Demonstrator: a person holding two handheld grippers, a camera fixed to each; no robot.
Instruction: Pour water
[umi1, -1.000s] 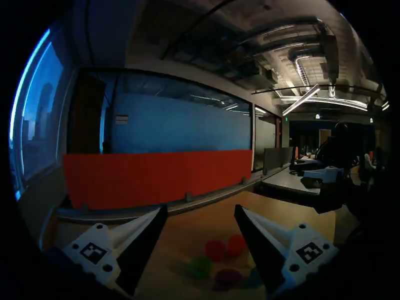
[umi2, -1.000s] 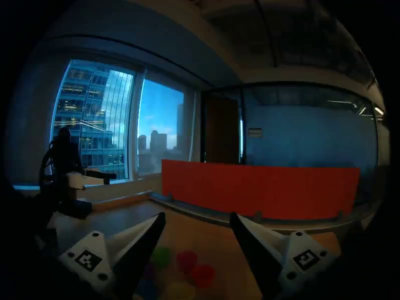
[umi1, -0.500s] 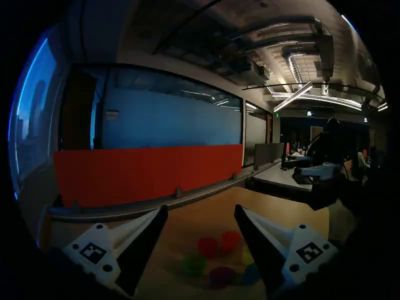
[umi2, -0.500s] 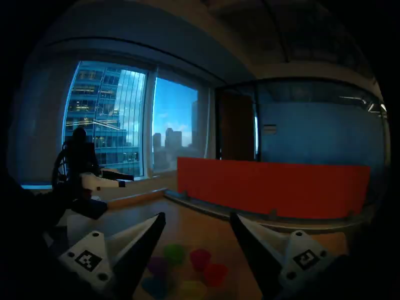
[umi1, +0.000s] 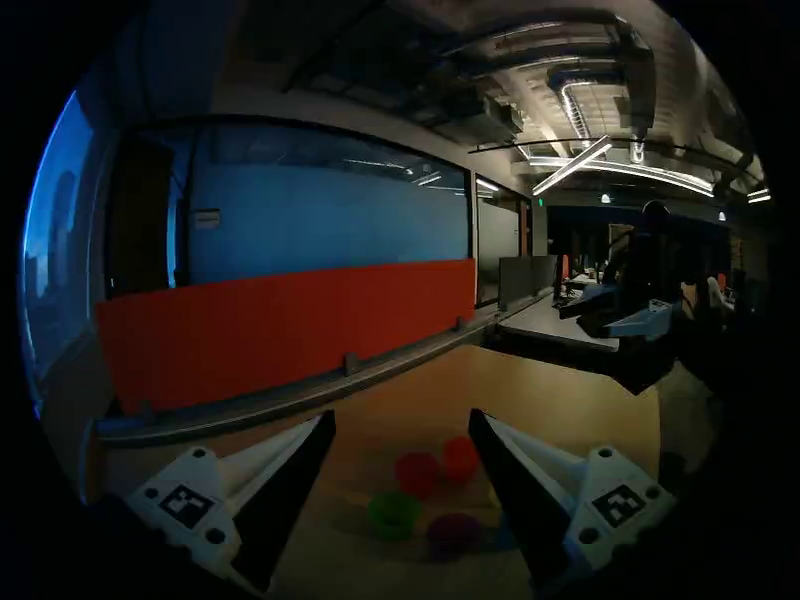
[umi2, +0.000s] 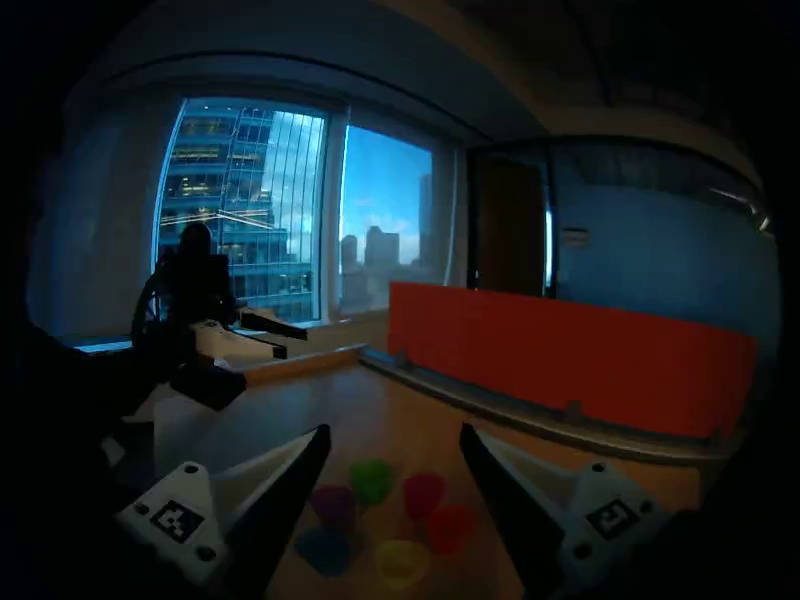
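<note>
Several small coloured cups stand grouped on a wooden table (umi1: 430, 395). In the left gripper view a green cup (umi1: 393, 512), a red cup (umi1: 416, 470), an orange-red cup (umi1: 460, 455) and a purple cup (umi1: 452, 530) sit just beyond my left gripper (umi1: 400, 420), which is open and holds nothing. In the right gripper view the green cup (umi2: 371, 478), purple cup (umi2: 333, 502), red cup (umi2: 423, 490), a blue cup (umi2: 322, 548) and a yellow cup (umi2: 400, 562) lie below my right gripper (umi2: 393, 432), also open and empty. Each gripper hangs above the table, short of the cups.
An orange partition (umi1: 280, 325) on a rail runs along the table's far edge. The other hand-held gripper (umi1: 640, 325) shows at the right, and in the right gripper view the opposite gripper (umi2: 225, 345) is at the left with a dark figure behind. Tall windows (umi2: 250, 215) lie beyond.
Both cameras have tilted down and swung a little. The cups now sit higher and fuller between the fingers. Both grippers stay open and empty.
</note>
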